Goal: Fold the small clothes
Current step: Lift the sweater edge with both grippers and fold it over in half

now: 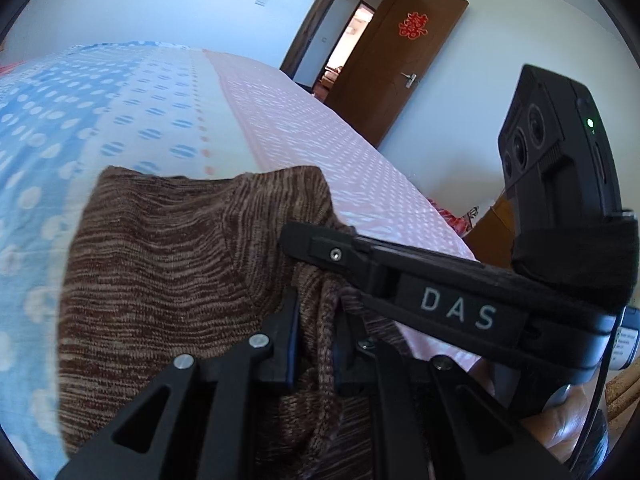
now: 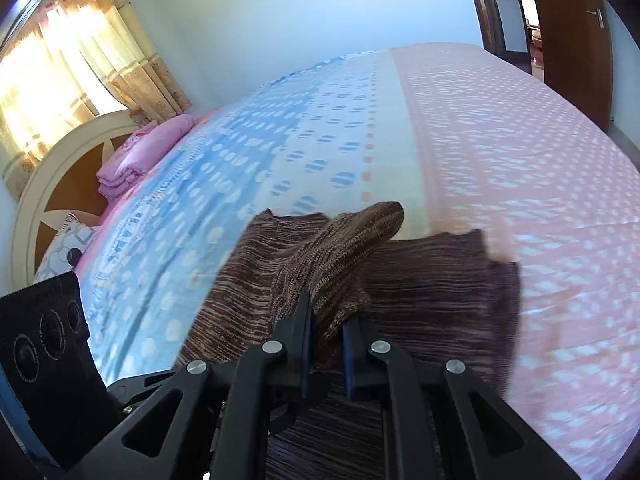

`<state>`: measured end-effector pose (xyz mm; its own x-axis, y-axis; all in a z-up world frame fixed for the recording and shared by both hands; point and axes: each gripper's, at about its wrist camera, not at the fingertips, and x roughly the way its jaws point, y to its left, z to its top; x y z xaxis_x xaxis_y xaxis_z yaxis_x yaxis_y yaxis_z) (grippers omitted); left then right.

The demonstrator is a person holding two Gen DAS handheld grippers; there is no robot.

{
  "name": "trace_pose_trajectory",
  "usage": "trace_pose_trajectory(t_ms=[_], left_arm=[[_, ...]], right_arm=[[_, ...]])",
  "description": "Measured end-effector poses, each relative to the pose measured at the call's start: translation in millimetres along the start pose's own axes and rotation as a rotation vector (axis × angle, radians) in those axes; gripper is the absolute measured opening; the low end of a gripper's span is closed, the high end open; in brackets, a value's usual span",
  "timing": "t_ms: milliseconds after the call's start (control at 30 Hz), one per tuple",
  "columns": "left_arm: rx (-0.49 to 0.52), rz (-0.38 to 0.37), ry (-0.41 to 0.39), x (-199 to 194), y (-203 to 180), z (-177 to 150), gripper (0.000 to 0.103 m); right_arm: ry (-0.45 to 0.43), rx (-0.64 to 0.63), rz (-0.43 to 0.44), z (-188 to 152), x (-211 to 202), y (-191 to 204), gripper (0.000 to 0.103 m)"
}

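On the bedspread [image 2: 460, 128], across its blue and pink bands, lies a brown knitted garment [image 2: 432, 280]. Left gripper [image 1: 316, 336]: fingers pressed onto a raised fold of the garment, its edge hanging between them. Right gripper [image 2: 326, 340]: fingers pinching a lifted, rolled portion of the knit above the bedspread. Beyond the bedspread stands an open wooden door [image 1: 396, 68]; folded pink bedding [image 2: 136, 156] sits at its headboard end.

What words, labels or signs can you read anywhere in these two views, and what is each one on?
"DAS": white letters on the black body of the right gripper.
"囍": red paper cutout on the brown door.
White sticker at the right edge: print too small to read.
Right wrist view: nothing readable.
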<state>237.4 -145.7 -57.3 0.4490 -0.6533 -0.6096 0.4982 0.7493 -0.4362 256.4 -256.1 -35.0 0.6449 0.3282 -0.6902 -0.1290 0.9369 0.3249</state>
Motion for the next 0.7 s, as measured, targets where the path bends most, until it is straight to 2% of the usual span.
trace_pose_trajectory(t_ms=[200, 400, 500, 633, 700], left_arm=[[0.000, -0.010, 0.043, 34, -26, -1, 0.013], [0.003, 0.038, 0.051, 48, -30, -7, 0.013], [0.028, 0.044, 0.057, 47, -34, -8, 0.014], [0.079, 0.008, 0.076, 27, -35, -12, 0.018], [0.111, -0.024, 0.065, 4, -31, -15, 0.029]], right_arm=[[0.024, 0.007, -0.052, -5, -9, -47, 0.012], [0.061, 0.021, -0.053, -12, 5, -68, 0.012], [0.059, 0.047, -0.042, -16, 8, -75, 0.012], [0.058, 0.120, -0.028, -23, 8, -87, 0.013], [0.048, 0.166, -0.026, -26, 3, -91, 0.014]])
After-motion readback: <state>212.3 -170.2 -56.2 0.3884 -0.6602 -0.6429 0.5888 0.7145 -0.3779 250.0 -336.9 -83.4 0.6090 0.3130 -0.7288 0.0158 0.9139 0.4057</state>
